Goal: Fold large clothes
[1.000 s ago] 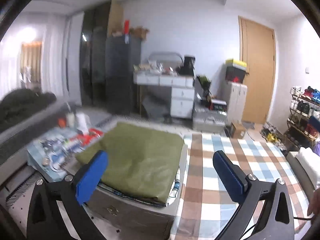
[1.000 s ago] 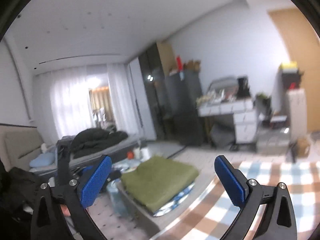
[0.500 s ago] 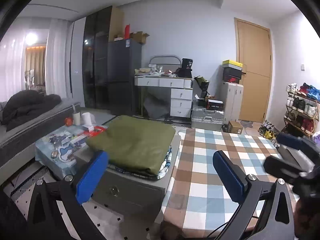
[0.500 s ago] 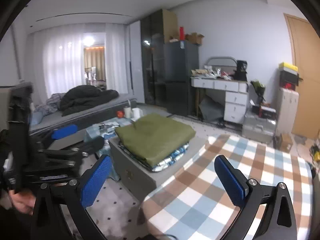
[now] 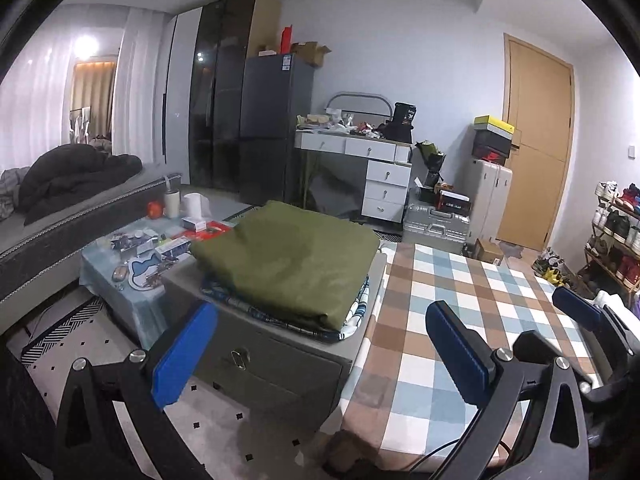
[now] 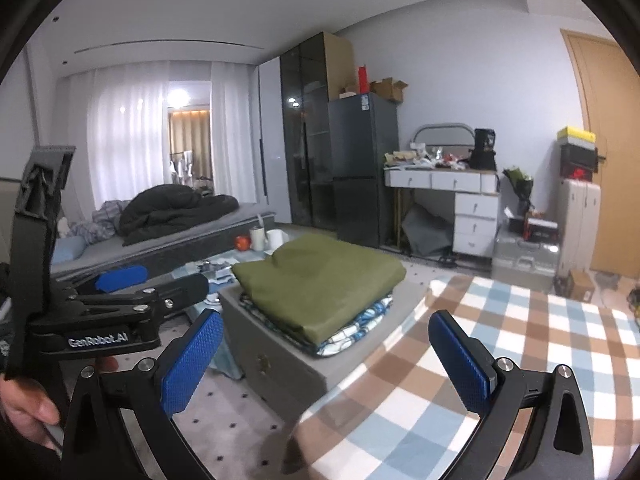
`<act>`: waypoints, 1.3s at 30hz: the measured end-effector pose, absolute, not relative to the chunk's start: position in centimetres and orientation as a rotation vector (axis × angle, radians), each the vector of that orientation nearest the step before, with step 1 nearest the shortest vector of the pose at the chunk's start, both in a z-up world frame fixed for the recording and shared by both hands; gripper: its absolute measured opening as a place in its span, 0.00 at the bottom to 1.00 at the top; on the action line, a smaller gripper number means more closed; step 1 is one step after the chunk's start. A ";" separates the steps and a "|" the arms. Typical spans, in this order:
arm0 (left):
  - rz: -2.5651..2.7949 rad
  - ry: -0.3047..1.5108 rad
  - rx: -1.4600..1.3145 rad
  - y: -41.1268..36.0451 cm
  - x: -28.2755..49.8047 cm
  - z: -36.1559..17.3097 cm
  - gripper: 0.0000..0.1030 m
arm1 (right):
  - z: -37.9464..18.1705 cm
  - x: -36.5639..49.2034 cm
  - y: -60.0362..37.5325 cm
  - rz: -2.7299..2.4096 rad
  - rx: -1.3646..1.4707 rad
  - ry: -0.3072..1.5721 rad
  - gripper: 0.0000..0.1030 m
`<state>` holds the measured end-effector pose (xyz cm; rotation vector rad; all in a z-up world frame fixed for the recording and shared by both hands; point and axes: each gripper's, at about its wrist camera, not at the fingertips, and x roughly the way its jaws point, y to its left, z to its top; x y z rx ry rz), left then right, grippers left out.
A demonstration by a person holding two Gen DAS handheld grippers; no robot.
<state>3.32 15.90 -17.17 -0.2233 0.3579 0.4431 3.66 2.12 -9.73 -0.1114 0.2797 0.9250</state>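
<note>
Both cameras sit steadier than a second ago. Left gripper (image 5: 320,350) gapes wide, empty; folded green garment (image 5: 290,262) tops a stack on the grey chest (image 5: 256,364); right gripper (image 6: 326,360) gapes empty beside the checked table (image 6: 520,340).

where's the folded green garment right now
In both wrist views the folded green garment tops a stack on the grey storage box, left of the checked tablecloth.

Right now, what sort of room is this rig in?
Most likely a lived-in studio or bedroom: a bed with a dark duvet, a fridge, a shoe rack by the door, and folded clothes stacked on a chest.
</note>
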 end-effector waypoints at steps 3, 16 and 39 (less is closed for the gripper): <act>0.458 0.339 -0.218 15.9 3.0 -17.1 0.99 | -9.9 3.5 2.1 0.922 -0.106 0.275 1.00; 0.441 0.339 -0.215 15.3 2.5 -17.3 0.99 | -9.5 4.0 0.5 0.901 -0.052 0.279 1.00; 0.407 0.363 -0.190 14.6 2.5 -17.0 0.99 | -9.1 3.3 -0.3 0.880 -0.042 0.256 1.00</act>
